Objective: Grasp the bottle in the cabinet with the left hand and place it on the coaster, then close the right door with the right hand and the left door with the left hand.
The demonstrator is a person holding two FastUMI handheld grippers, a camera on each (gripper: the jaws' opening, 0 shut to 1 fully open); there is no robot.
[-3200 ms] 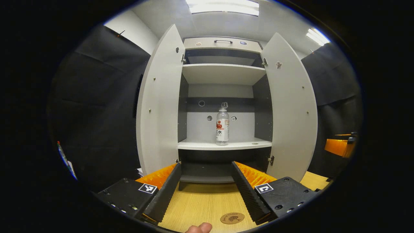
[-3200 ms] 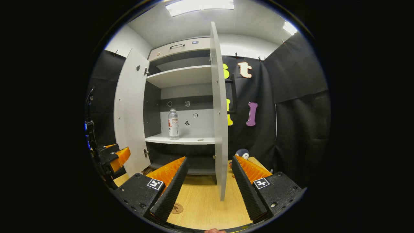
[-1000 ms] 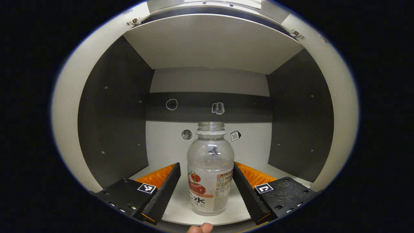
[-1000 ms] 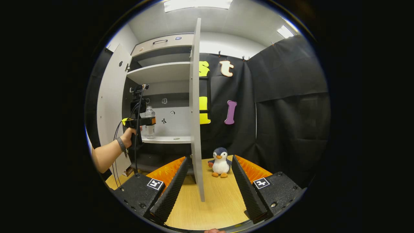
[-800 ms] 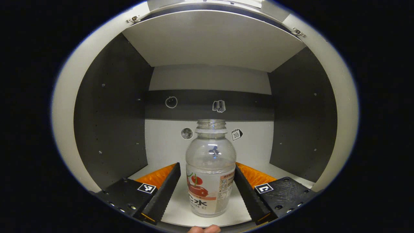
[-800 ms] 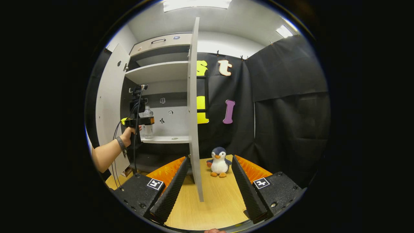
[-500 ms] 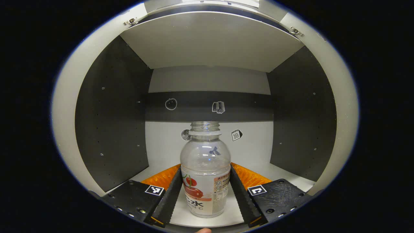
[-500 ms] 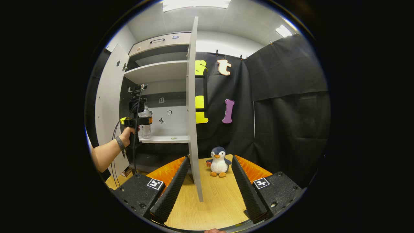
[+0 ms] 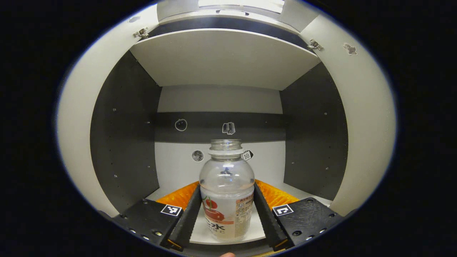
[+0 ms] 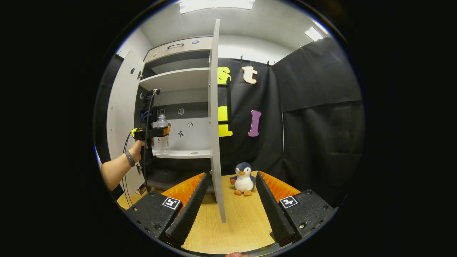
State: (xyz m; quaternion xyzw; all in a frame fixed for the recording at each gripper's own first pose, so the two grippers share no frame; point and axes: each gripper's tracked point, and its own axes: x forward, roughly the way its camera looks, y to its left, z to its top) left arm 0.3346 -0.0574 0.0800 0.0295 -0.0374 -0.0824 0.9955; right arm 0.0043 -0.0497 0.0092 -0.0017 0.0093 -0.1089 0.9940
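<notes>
A clear, capless bottle (image 9: 226, 192) with a red-and-white label stands upright at the front of the cabinet's lower shelf (image 9: 285, 189). My left gripper (image 9: 226, 217) is shut on it, both fingers pressing the labelled body. The right gripper view has the same bottle (image 10: 162, 132) held by the left gripper (image 10: 151, 132), with a person's hand (image 10: 137, 146) on the handle. I cannot tell whether its base touches the shelf. My right gripper (image 10: 230, 210) is open over the wooden table, and the edge of the open right door (image 10: 214, 142) stands straight ahead of it.
The left door (image 10: 119, 117) hangs wide open beside the person's forearm. A toy penguin (image 10: 244, 182) sits on the wooden table (image 10: 235, 228) just right of the right door. An upper shelf (image 9: 221, 57) roofs the compartment, and dark side walls close it in.
My left gripper went into the cabinet, brought the bottle between its fingers and shut on it; in the last half second it drew back a little. The right gripper barely moved.
</notes>
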